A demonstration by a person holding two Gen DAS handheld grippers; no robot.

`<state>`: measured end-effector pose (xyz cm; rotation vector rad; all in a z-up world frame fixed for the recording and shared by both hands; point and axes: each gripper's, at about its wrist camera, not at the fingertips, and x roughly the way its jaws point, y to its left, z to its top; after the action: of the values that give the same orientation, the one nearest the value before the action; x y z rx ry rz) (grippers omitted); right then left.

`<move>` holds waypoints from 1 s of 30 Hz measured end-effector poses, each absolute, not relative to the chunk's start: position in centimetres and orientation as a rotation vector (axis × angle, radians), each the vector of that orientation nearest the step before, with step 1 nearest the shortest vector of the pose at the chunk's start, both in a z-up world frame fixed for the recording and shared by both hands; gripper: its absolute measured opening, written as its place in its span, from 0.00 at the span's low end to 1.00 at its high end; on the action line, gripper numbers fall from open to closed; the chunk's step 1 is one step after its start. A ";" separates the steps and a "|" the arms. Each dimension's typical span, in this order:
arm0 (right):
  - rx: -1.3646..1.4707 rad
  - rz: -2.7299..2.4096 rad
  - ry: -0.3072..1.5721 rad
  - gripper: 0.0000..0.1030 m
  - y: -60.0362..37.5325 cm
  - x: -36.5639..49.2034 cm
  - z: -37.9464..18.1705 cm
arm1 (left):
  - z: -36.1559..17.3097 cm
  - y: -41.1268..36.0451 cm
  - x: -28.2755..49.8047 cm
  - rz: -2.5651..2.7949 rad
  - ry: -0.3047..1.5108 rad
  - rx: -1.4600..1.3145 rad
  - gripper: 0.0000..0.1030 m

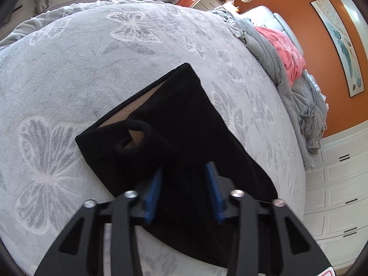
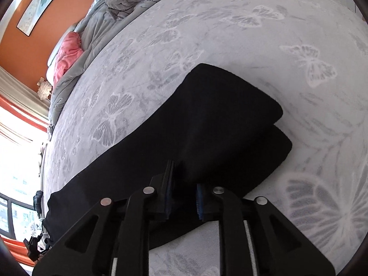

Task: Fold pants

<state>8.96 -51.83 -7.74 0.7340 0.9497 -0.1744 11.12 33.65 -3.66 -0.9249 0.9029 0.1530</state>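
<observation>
Black pants (image 1: 184, 124) lie folded on the grey butterfly blanket (image 1: 69, 69); the waistband opening gapes, tan lining inside. My left claw (image 1: 185, 168) stands apart over the cloth, pinching nothing. My right claw (image 2: 186, 174) is narrow, with a gap between the pads; cannot tell if cloth is pinched. Blanket lies bare on all sides. Grey bedding (image 1: 296, 96) is heaped along the far edge.
</observation>
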 end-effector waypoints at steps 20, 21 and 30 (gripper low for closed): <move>0.671 -0.275 0.962 0.22 -50.4 6.5 -4.7 | -1.8 35.1 7.2 0.222 0.882 -0.861 0.94; 0.659 -0.285 0.953 0.22 -49.9 6.2 -3.9 | -2.6 35.4 7.5 0.212 0.901 -0.903 0.92; 0.438 -0.268 0.779 0.54 -43.4 4.9 1.5 | -4.5 34.4 10.5 0.175 0.959 -0.889 0.04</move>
<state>4.90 -43.44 1.51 0.4380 0.7787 -0.2681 10.48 34.43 -4.53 -0.8886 0.9594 0.1748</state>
